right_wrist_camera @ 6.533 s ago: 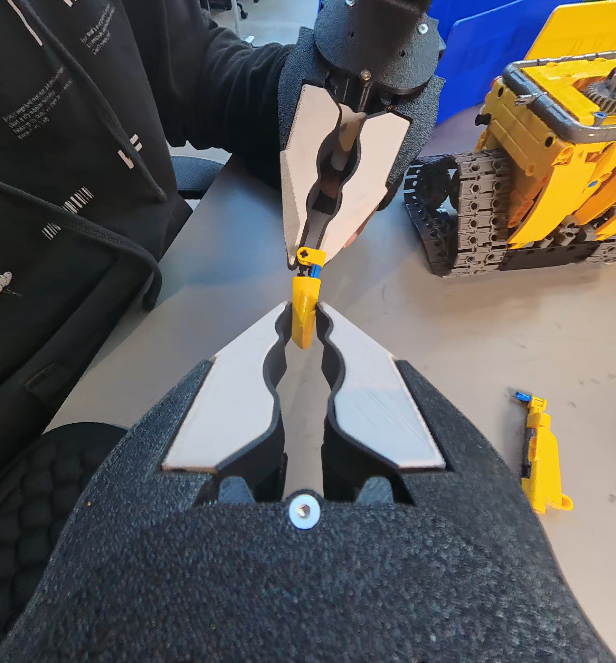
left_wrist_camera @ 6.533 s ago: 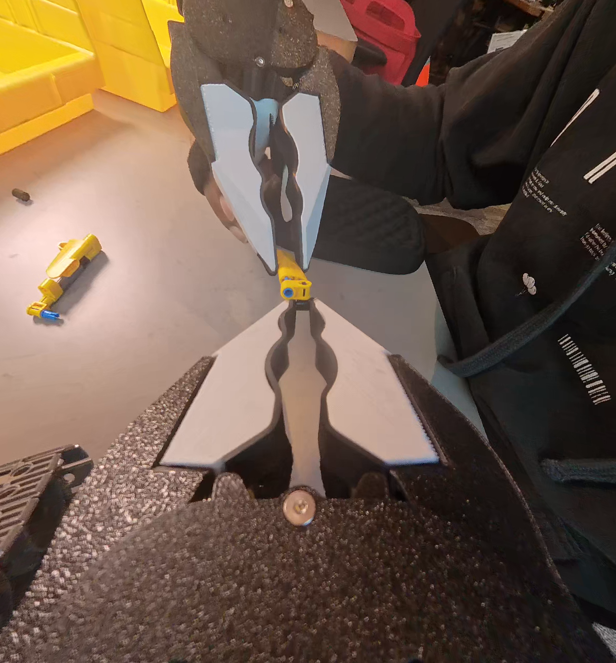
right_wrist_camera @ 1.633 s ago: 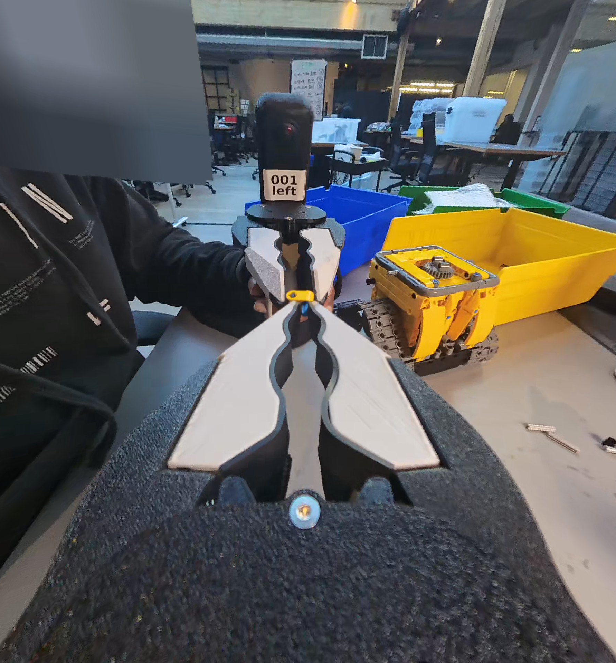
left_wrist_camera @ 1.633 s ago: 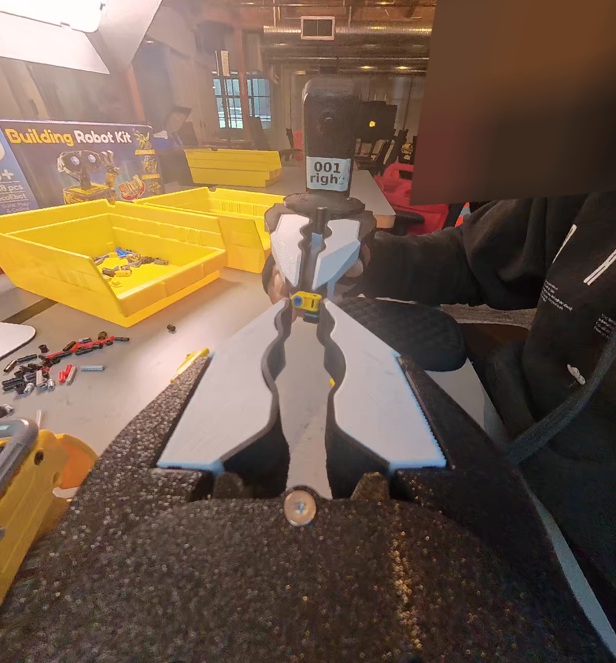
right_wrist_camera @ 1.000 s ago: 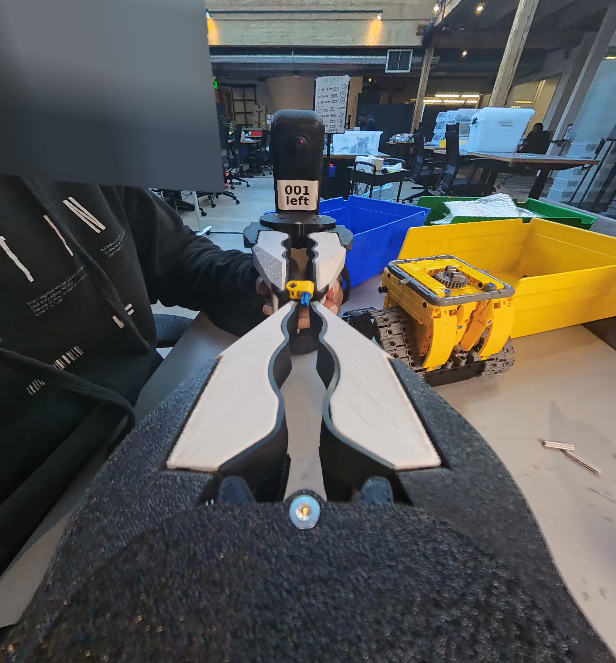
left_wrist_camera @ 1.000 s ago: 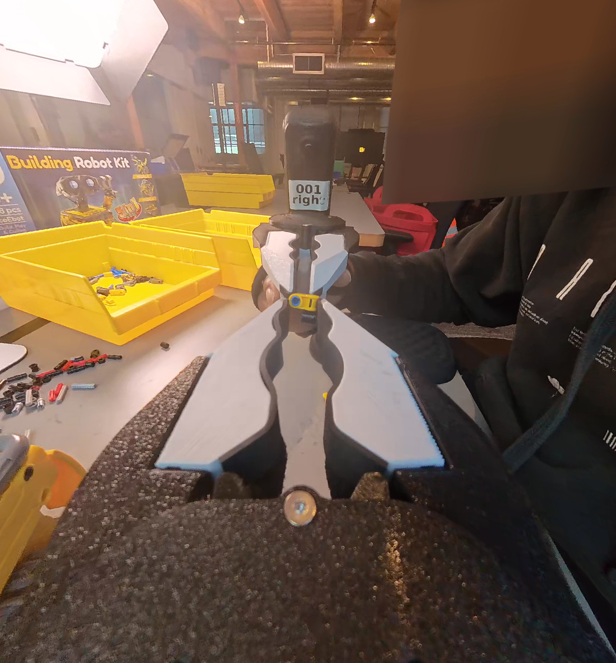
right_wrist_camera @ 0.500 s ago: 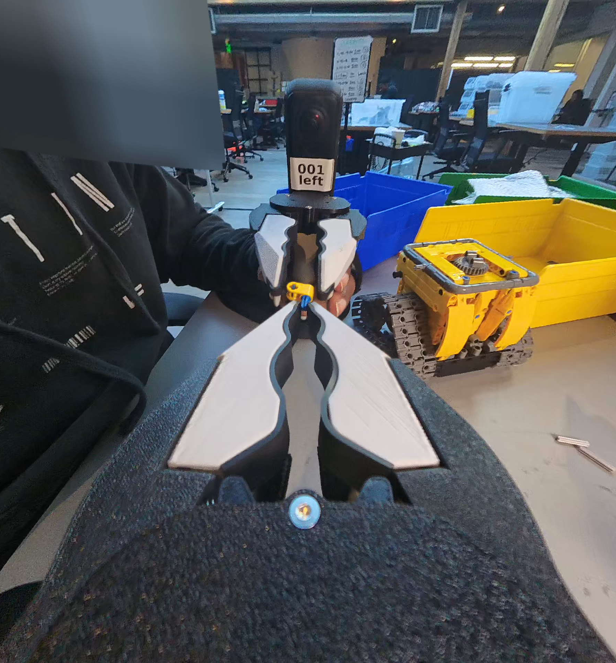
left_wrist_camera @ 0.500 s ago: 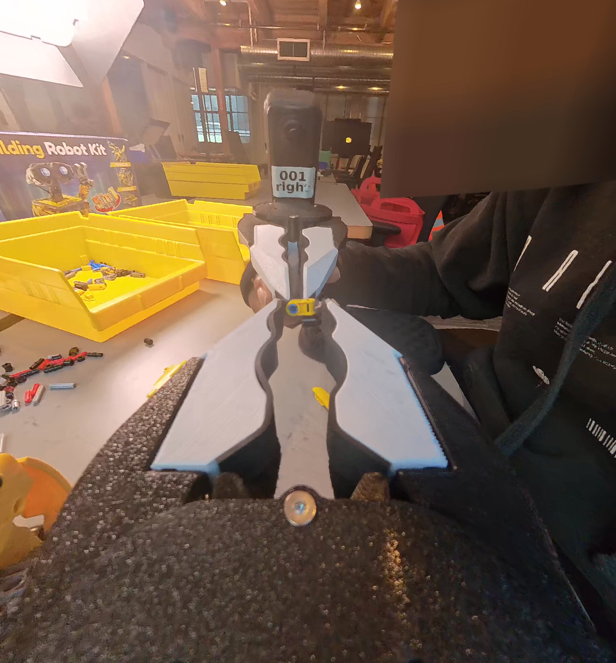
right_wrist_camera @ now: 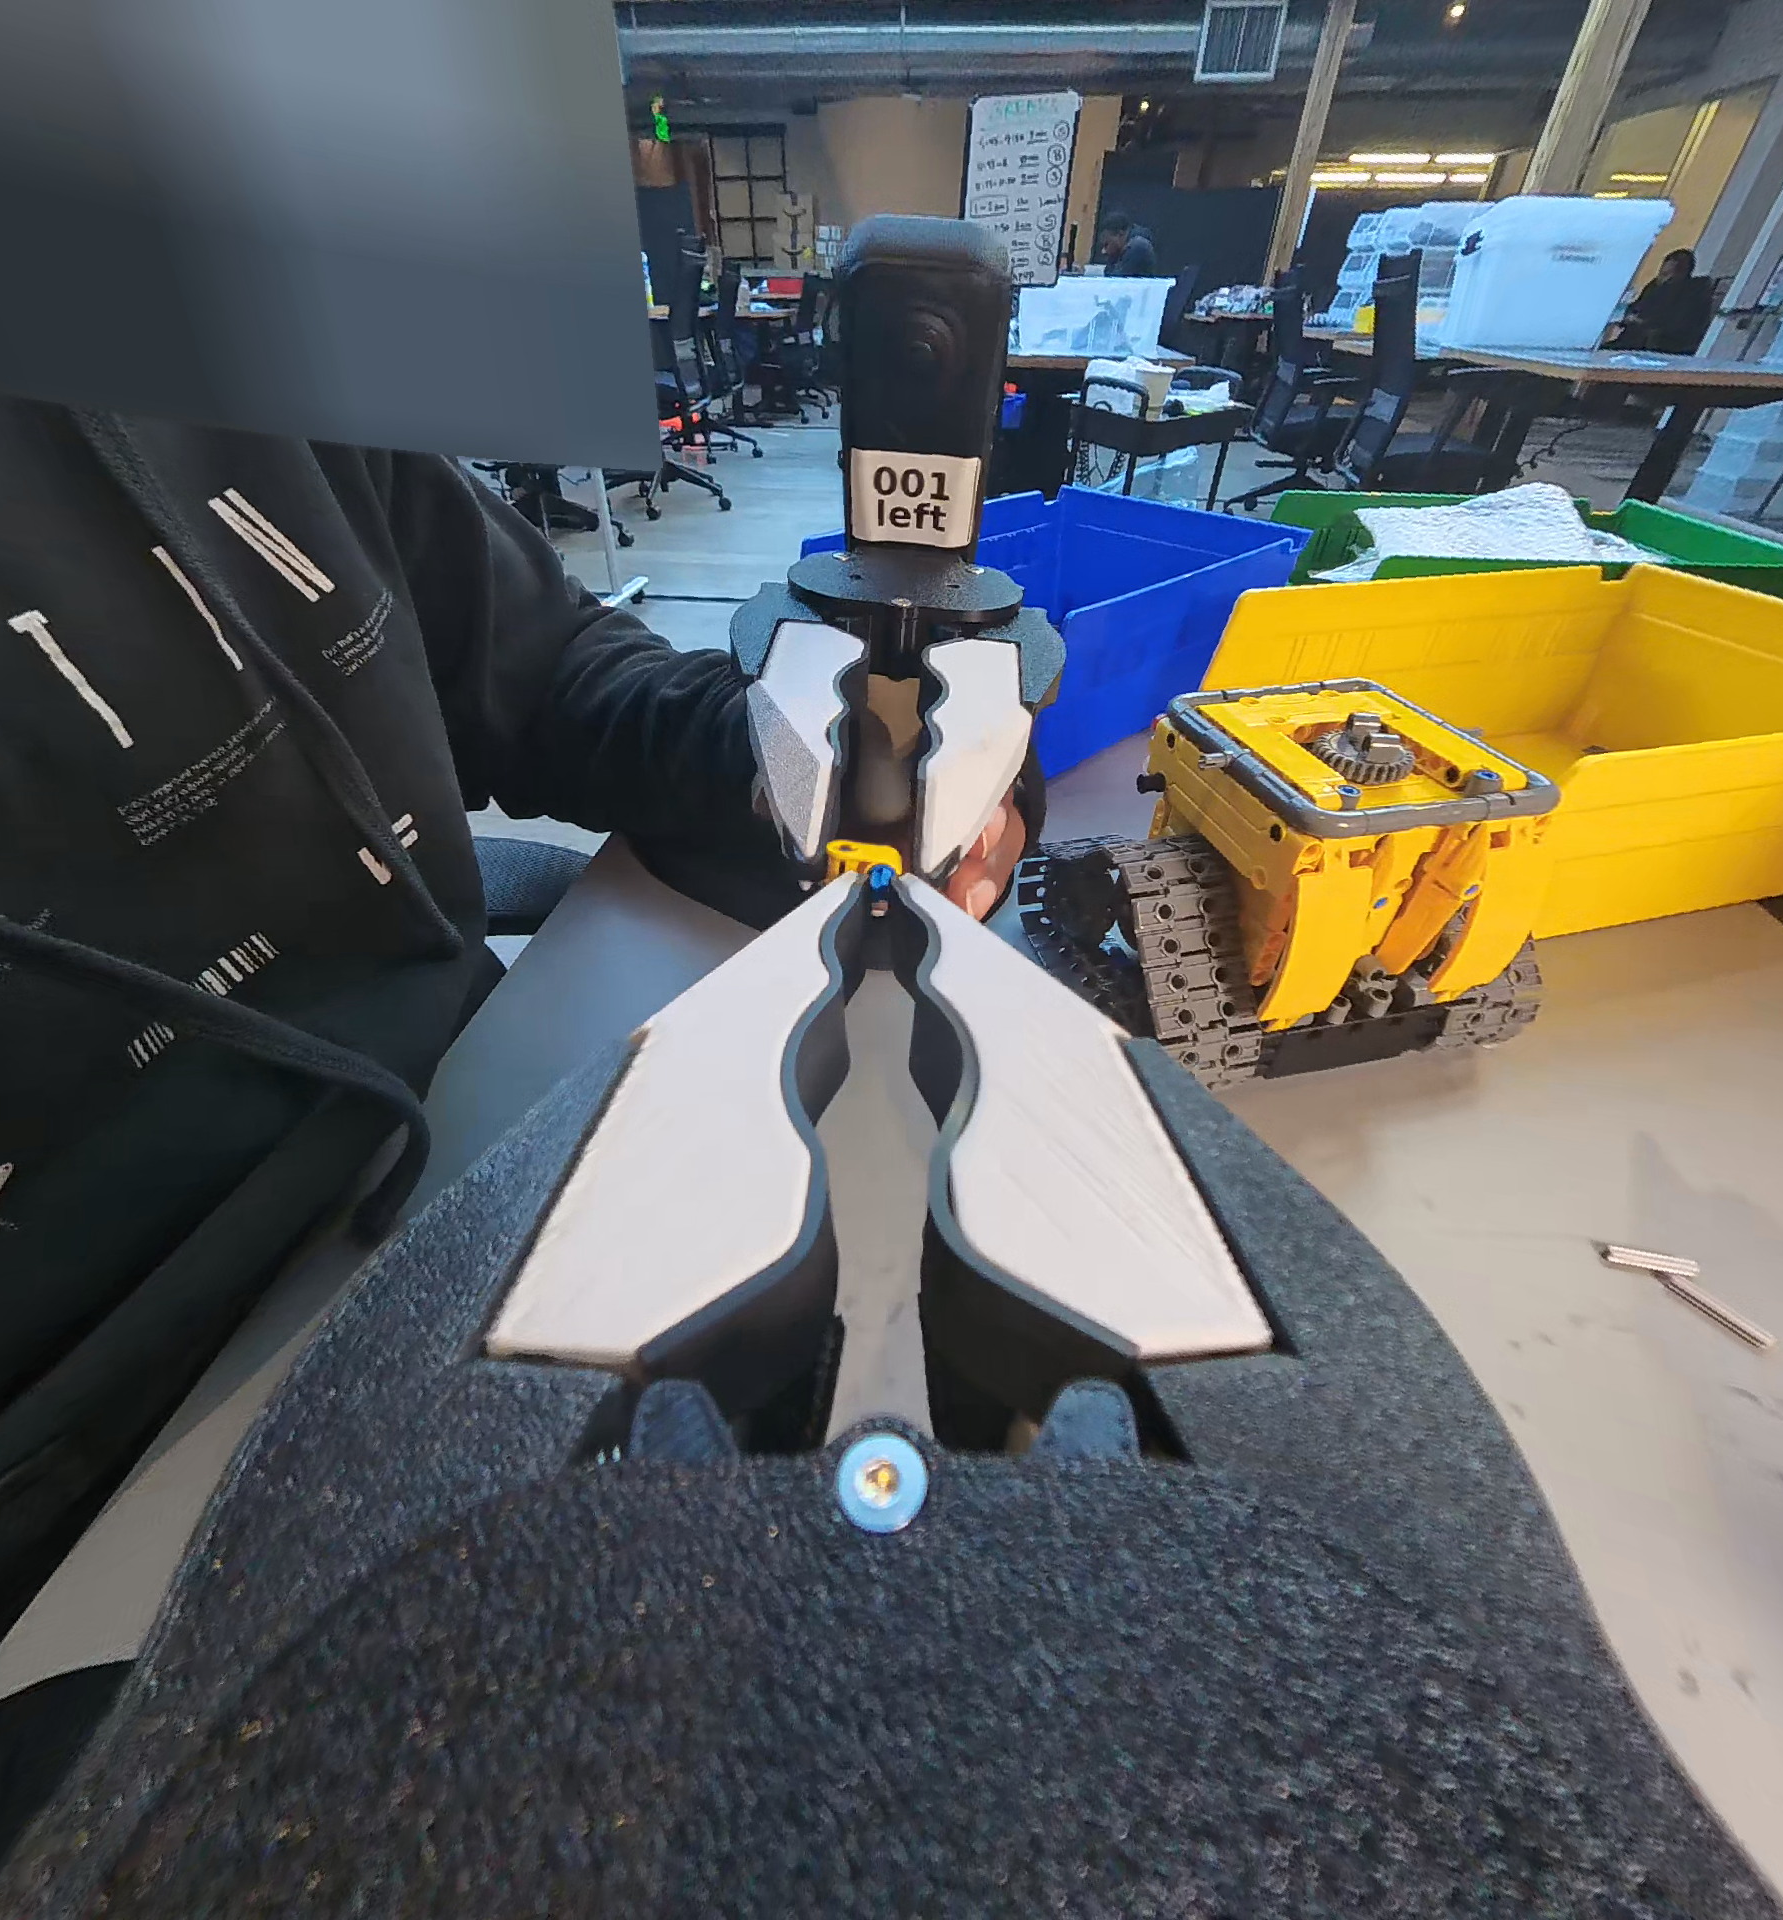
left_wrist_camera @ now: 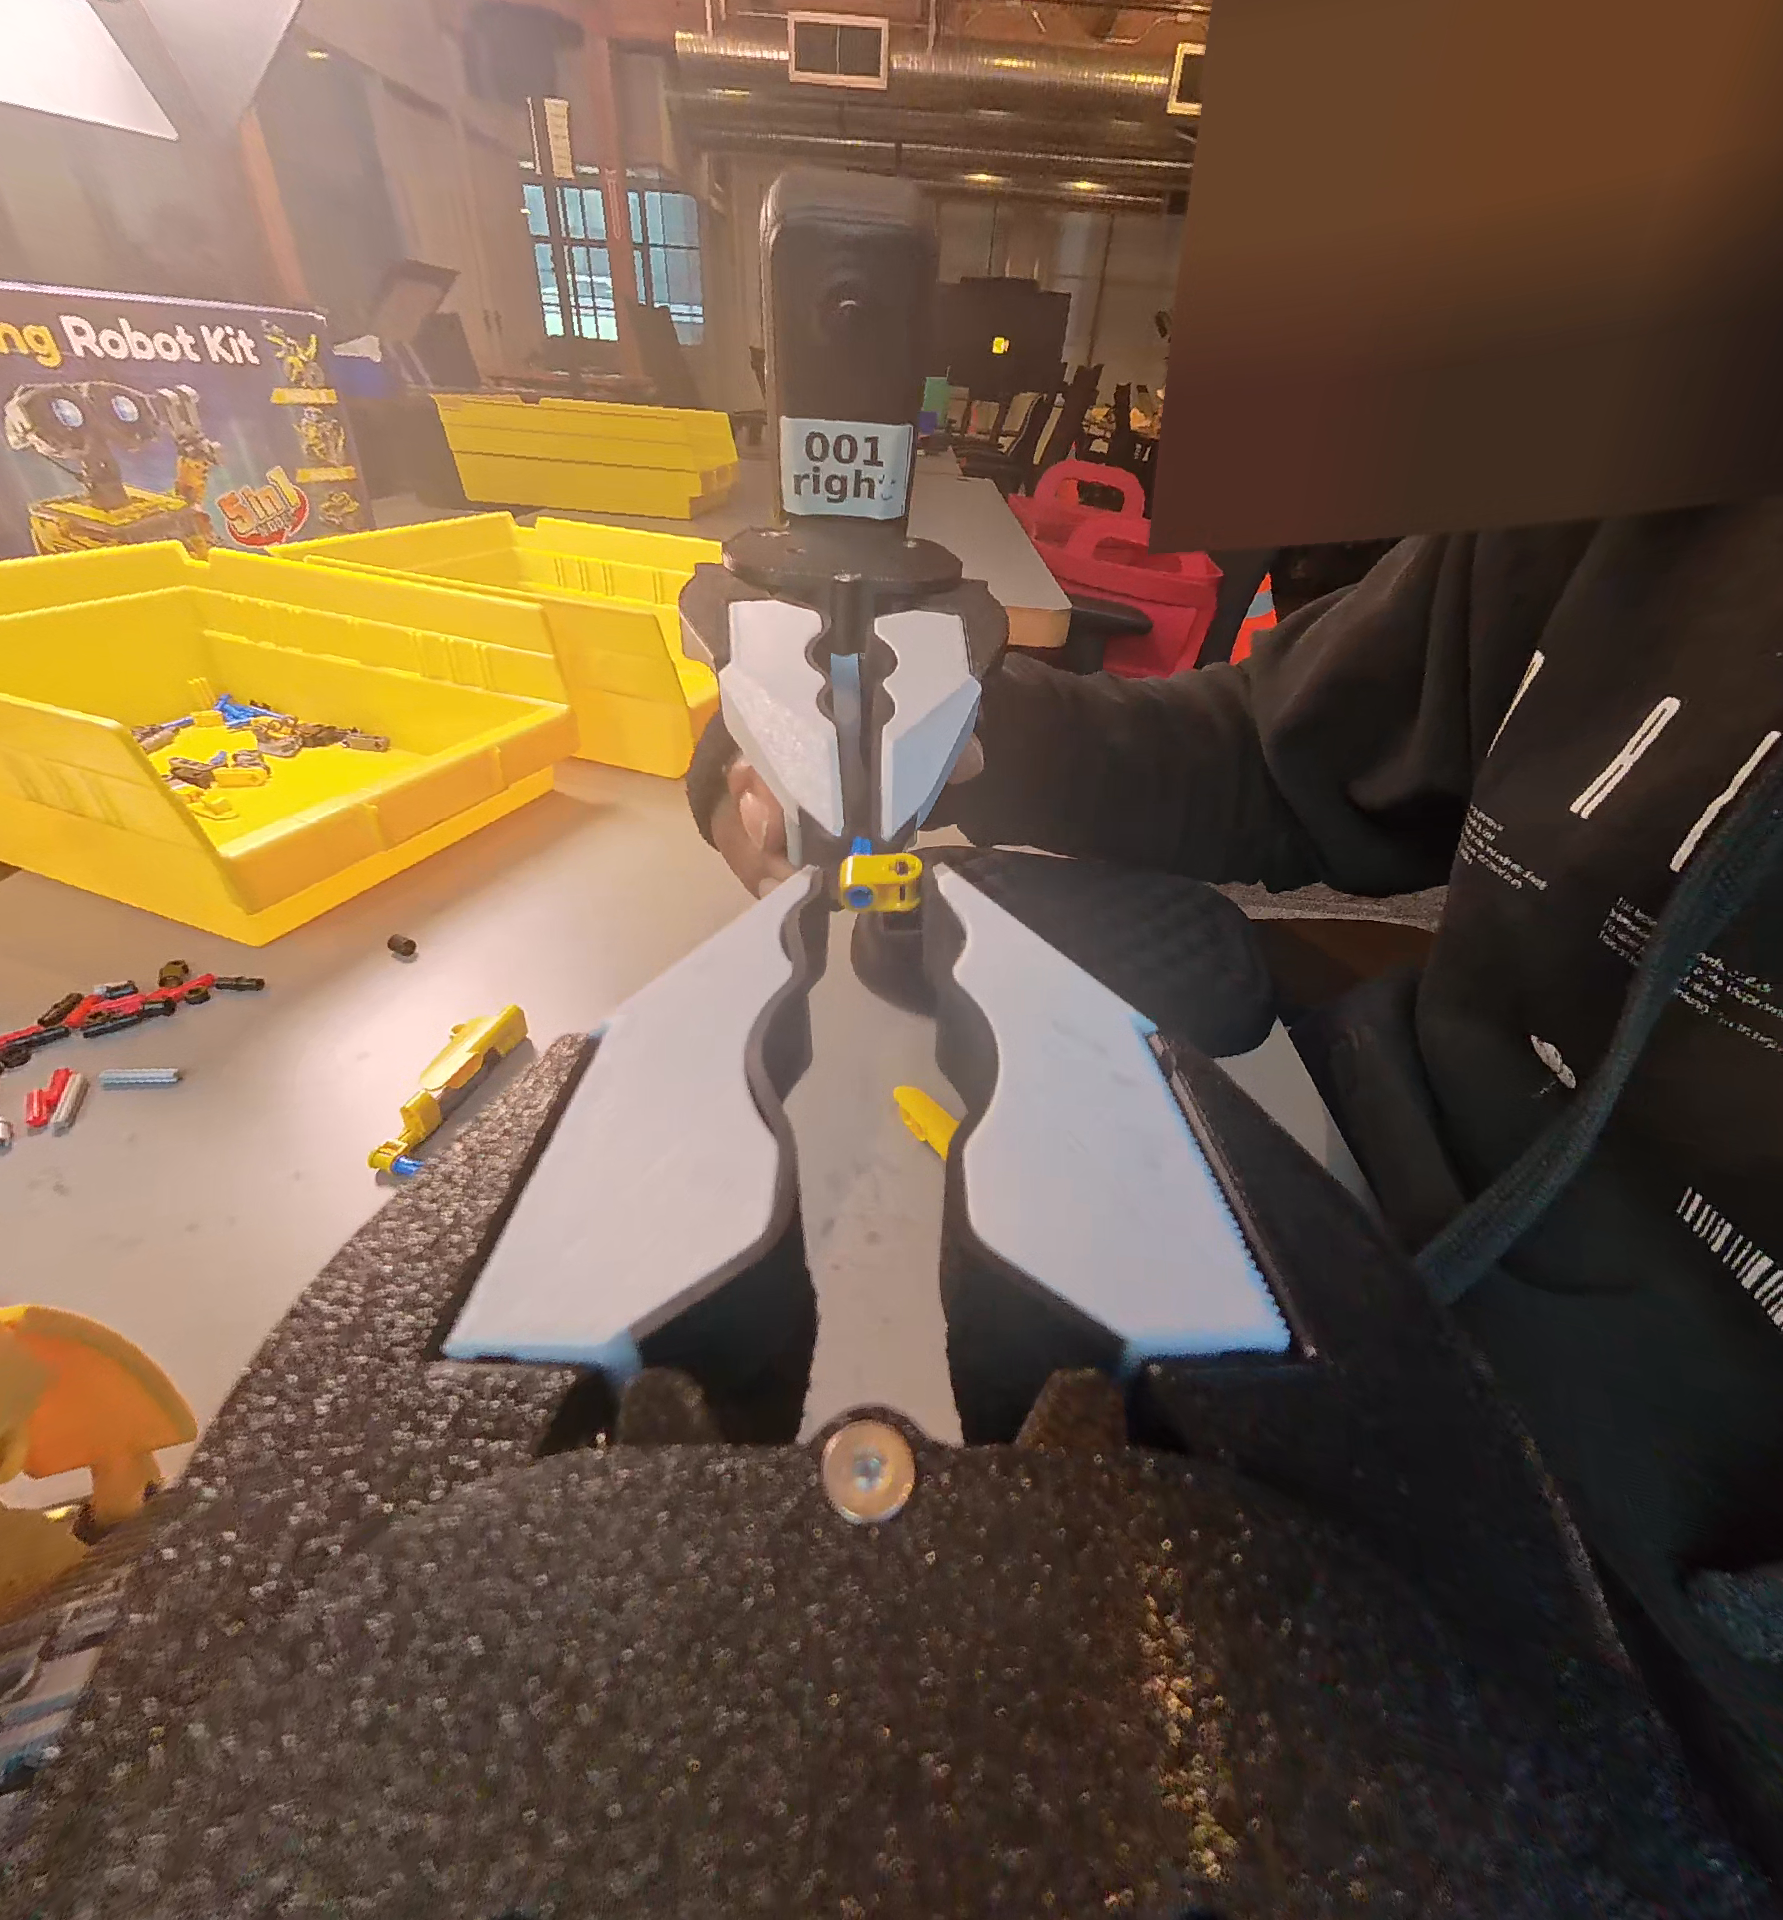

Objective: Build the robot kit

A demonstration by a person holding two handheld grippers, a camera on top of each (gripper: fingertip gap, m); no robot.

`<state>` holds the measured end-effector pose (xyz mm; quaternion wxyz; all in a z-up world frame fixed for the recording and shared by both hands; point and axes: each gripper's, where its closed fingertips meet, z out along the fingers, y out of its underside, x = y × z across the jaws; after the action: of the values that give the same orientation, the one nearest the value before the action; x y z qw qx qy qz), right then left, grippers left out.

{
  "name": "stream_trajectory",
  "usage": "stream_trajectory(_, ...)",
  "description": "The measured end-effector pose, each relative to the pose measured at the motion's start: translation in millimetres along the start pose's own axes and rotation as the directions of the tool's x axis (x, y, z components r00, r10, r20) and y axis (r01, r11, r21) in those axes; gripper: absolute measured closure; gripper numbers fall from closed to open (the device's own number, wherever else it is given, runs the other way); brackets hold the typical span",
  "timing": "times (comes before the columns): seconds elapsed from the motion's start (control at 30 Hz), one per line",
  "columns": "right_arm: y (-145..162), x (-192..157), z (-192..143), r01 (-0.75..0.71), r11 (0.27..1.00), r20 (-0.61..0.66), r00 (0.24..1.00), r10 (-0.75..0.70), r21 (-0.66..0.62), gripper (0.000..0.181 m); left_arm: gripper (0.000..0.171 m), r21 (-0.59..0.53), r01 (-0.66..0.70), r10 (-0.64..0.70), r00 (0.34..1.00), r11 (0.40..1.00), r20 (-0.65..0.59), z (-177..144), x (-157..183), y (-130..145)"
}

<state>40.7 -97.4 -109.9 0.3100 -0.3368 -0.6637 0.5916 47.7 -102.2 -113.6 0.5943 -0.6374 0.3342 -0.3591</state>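
Note:
My left gripper [left_wrist_camera: 876, 885] is shut on a small yellow connector [left_wrist_camera: 879, 881], its jaws set across the connector's length. My right gripper [right_wrist_camera: 876, 889] faces it tip to tip. The right gripper is shut on a blue pin [right_wrist_camera: 879, 885] that sticks out of the connector [right_wrist_camera: 861, 858]. Both are held in the air above the grey table [left_wrist_camera: 554, 935]. In the left wrist view the right gripper [left_wrist_camera: 859, 837] points down at the blue pin [left_wrist_camera: 859, 847]. A loose yellow curved piece [left_wrist_camera: 923, 1117] lies on the table under the left fingers.
A yellow tracked robot model [right_wrist_camera: 1334, 862] stands on the table, with yellow [right_wrist_camera: 1645, 644], blue [right_wrist_camera: 1157, 582] and green bins behind it. Another yellow bin [left_wrist_camera: 378, 831], scattered small pins [left_wrist_camera: 87, 1018], a yellow sub-assembly [left_wrist_camera: 456, 1081] and metal axles [right_wrist_camera: 1687, 1288] are nearby. A person in a black hoodie [left_wrist_camera: 1489, 831] sits close. My left and right fingertips are right by each other. Left tips and right tips are each some 15 cm from the loose yellow curved piece [left_wrist_camera: 923, 1117].
6.5 s ago my right gripper held the yellow curved piece joined to the connector; it now lies on the table and the right pinches the blue pin. Over the last second both grippers shifted slightly together.

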Motion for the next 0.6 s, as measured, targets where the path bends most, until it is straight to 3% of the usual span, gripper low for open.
stream_trajectory(0.6, 5.3, 2.2, 0.1, 0.008, 1.000, -0.017, 1.000, -0.008, -0.026, 0.175, 0.158, -0.035, 0.003, -0.003, 1.000, 0.999, 0.020, 0.6, -4.0, 4.8)
